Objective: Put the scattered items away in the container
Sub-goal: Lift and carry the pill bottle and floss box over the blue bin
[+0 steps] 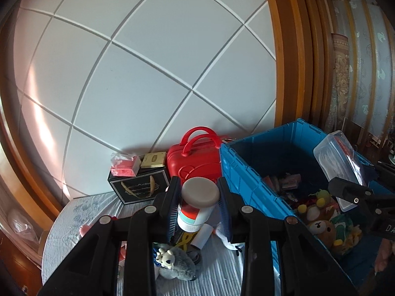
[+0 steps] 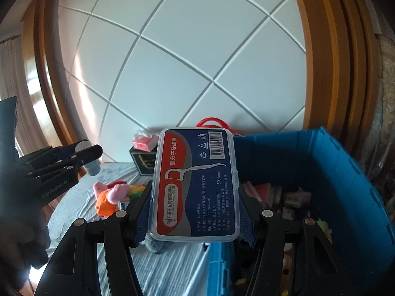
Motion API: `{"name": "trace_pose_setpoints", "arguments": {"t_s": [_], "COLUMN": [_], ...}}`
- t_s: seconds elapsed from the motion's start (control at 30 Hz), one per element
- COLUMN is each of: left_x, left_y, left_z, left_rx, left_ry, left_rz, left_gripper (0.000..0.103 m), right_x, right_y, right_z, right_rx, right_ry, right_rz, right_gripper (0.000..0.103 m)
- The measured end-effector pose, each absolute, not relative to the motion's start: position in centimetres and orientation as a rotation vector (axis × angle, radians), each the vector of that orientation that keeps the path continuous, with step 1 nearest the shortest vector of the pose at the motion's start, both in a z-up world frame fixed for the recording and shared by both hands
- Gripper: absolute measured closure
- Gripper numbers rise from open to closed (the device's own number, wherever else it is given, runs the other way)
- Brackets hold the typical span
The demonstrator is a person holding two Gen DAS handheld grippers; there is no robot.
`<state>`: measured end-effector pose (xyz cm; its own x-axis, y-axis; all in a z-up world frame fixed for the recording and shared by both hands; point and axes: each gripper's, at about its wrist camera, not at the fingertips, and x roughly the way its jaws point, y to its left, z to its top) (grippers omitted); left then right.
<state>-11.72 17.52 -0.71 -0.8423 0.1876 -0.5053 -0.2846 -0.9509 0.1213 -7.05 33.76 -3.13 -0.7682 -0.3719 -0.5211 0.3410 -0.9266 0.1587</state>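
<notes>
**Both grippers loaded beside the crate**

The right gripper is clamped on a clear floss box, its long axis running forward along the fingers and tilted up. It hangs over the near left wall of the blue crate; the open interior lies just ahead and to the right, so this hand is the nearer one to a drop.

The left gripper is closed on a white bottle with a grey cap, held upright between the pads. From it the crate lies to the right, and the bottle is above the bed, outside the wall.

A grey plush and a pig toy lie loose on the bed; smaller bits beneath the left gripper are hard to make out.
</notes>
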Motion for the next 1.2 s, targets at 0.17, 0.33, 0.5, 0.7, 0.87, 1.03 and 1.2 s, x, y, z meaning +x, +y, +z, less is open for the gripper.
{"name": "trace_pose_setpoints", "arguments": {"t_s": [0.17,0.33,0.5,0.7,0.87,1.03,1.2], "left_x": [-12.7,-14.0,-14.7,-15.6,-16.5,-17.4,-17.9], "left_y": [21.5,25.8,29.9,34.6,38.1,41.1,42.9], "left_z": [-0.5,-0.4,-0.1,0.2,-0.1,-0.9,-1.6], "left_rx": [-0.715,-0.701,-0.679,-0.665,-0.667,-0.693,-0.710], "left_ry": [0.310,0.330,0.346,0.344,0.348,0.353,0.358], "left_rz": [2.723,2.656,2.585,2.507,2.447,2.392,2.360], "left_gripper": [0.074,0.074,0.074,0.074,0.074,0.074,0.074], "right_x": [-7.5,-7.9,-8.1,-8.4,-8.6,-8.8,-8.8], "right_y": [37.6,41.1,44.5,48.1,50.9,53.0,54.6], "right_z": [-3.3,-3.7,-4.3,-4.8,-4.9,-5.1,-5.3], "right_rx": [0.814,0.835,0.863,0.900,0.924,0.947,0.968], "right_ry": [-0.121,-0.157,-0.190,-0.224,-0.251,-0.275,-0.291], "right_rz": [-2.702,-2.760,-2.820,-2.890,-2.940,-2.980,-3.008], "right_gripper": [0.044,0.044,0.044,0.044,0.044,0.044,0.044]}}
